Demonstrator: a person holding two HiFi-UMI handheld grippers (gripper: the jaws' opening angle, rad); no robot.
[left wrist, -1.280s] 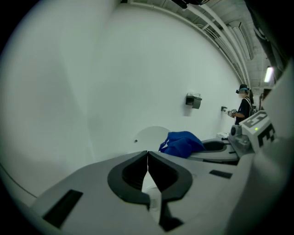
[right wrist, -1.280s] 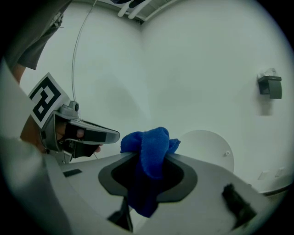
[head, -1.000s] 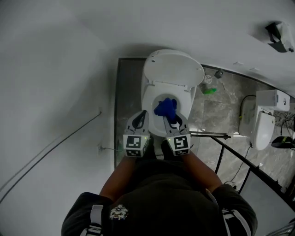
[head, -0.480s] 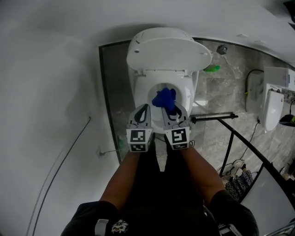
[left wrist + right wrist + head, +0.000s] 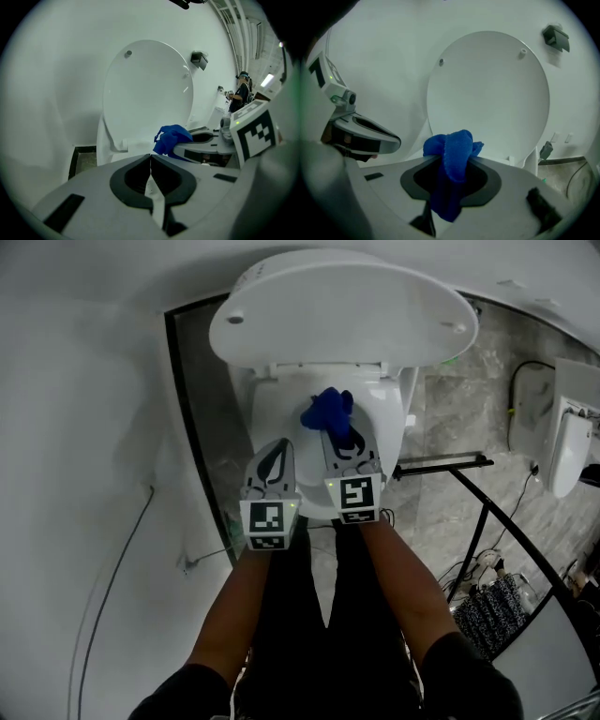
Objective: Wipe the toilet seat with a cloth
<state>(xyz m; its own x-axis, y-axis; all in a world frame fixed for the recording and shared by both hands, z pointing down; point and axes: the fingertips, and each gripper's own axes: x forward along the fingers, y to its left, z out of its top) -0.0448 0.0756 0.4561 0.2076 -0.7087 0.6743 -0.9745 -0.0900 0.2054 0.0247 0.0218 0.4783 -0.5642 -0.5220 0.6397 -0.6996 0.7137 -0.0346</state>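
Nearest me: my forearms, then the grey left tongs (image 5: 150,156), clenched tip to tip w/ nothing btw them. They're idle, parked over the front-left of the toilet. Just beside them the grey right tongs (image 5: 453,161) are clamped on the crumpled blue terry cloth (image 5: 454,140). A wad pokes out past the tips & the rest hangs down behind the pads.

In the head view the cloth sits above the white oval toilet seat ring (image 5: 392,427), roughly mid-opening, toward the hinge end. Can't tell if it touches plastic yet; looks more like over the hole than on the ring. Further back, the raised white plastic lid (image 5: 342,306) stands up vs the wall, so the whole ring is exposed.

Step in hand, as I read it: get the wad down onto the ring & start the wipe. How to do it well:
- Keep the right tongs squeezed hard. The cloth is bunched, not folded, so it prob. slips if the grip eases.
- Tip the tongs nose-down so only the soft wad meets the seat, not the hard tips.
- Shift sideways off the opening onto the ring first; don't let the hanging tail dip into the bowl.
- Then one continuous lap: hinge side, round the front, back up the other side, w/ steady light pressure.
- Pull the left tongs clear, since they sit right over the front-left stretch I need to cover.
- Stay low near the hinge; a knock could bring the lid down.
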